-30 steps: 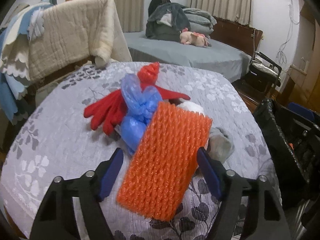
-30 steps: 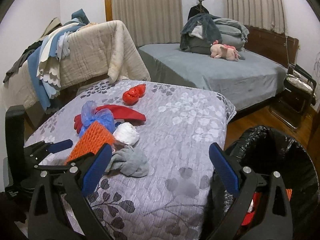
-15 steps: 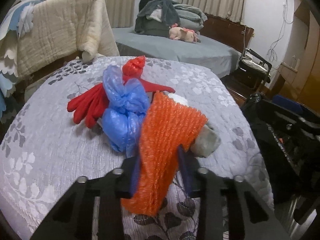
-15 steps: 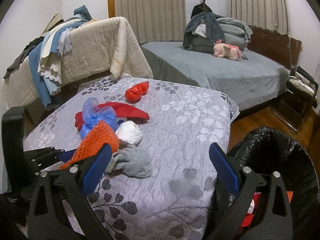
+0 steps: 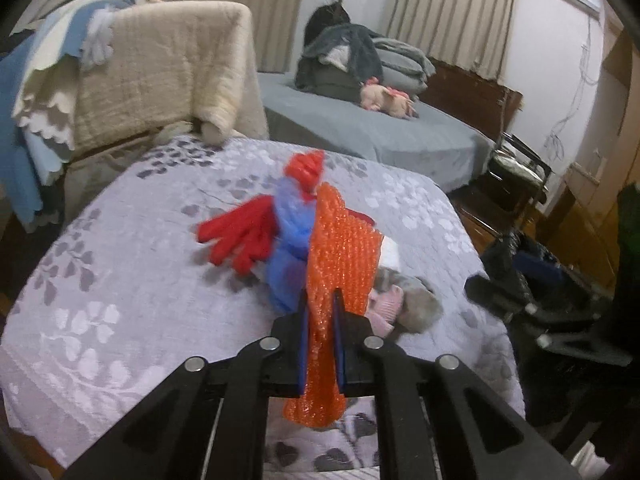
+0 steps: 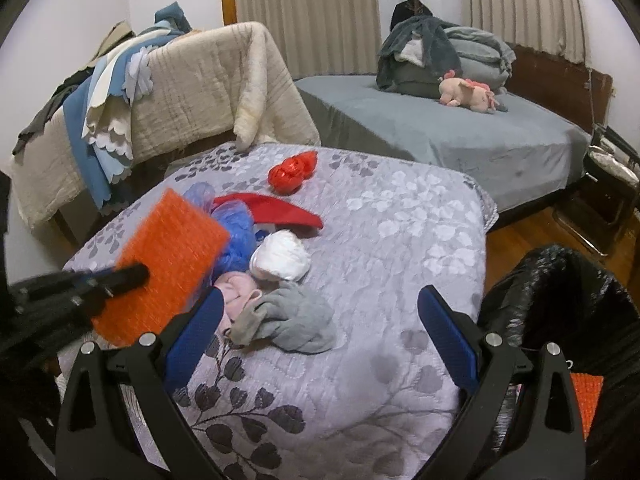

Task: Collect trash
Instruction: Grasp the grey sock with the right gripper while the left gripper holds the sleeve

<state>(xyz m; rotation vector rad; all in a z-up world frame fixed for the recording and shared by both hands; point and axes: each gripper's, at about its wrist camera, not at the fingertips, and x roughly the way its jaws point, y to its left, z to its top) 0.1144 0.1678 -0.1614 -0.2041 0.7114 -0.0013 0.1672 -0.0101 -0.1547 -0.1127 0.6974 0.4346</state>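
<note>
My left gripper (image 5: 320,312) is shut on an orange foam net sleeve (image 5: 340,264) and holds it lifted above the table; it also shows in the right wrist view (image 6: 168,268). Behind it on the table lie a blue plastic bag (image 6: 236,236), a red glove (image 5: 240,236), a red plastic wad (image 6: 292,170), a white wad (image 6: 280,256), a pink cloth (image 6: 236,288) and a grey cloth (image 6: 292,320). My right gripper (image 6: 324,332) is open and empty above the table's near part, beside the black trash bag (image 6: 560,292).
The table has a grey flowered cloth (image 6: 400,240). A chair draped with blankets (image 6: 180,92) stands behind it on the left. A bed (image 6: 460,136) with clothes and a plush toy is at the back. A folding chair (image 5: 520,168) stands at the right.
My left gripper has closed on the orange foam sleeve and lifted it off the pile. The right gripper has stayed open and nearly still.
</note>
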